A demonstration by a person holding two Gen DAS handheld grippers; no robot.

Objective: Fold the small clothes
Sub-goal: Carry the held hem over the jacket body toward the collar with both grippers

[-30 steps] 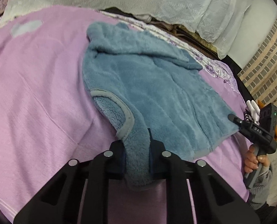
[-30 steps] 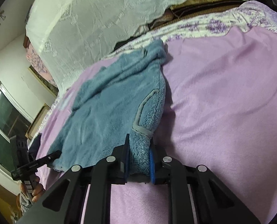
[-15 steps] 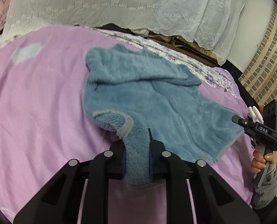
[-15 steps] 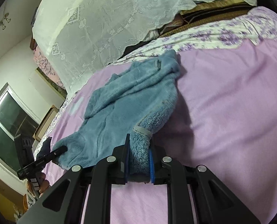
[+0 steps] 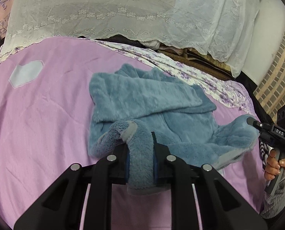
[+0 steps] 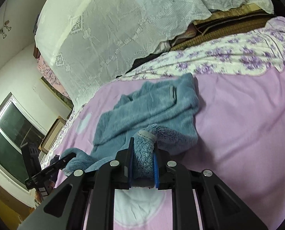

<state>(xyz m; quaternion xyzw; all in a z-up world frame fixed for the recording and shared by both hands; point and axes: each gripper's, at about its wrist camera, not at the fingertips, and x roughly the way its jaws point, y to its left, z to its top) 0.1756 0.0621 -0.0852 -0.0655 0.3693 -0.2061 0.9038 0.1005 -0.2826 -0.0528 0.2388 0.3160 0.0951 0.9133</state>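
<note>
A small blue fleece jacket [image 5: 142,99] lies on the pink bedspread [image 5: 46,105], its collar end far from me. My left gripper [image 5: 140,153] is shut on one grey-trimmed corner of its near hem, lifted off the bed. My right gripper [image 6: 143,153] is shut on the other hem corner, also raised. The jacket [image 6: 148,111] sags between the two held corners and bunches toward its far end. The right gripper [image 5: 253,123] also shows in the left wrist view, held by a hand, and the left gripper [image 6: 69,156] shows at the lower left of the right wrist view.
A white lace cover [image 5: 123,9] drapes piled bedding at the head of the bed. A floral sheet [image 5: 200,71] edges the pink spread [image 6: 238,124]. A brick-pattern wall [image 5: 276,72] stands to the right, a dark window [image 6: 11,130] to the left.
Both grippers have risen and moved toward the far end of the bed, carrying the near hem up. The jacket, flat before, now bunches and doubles over itself.
</note>
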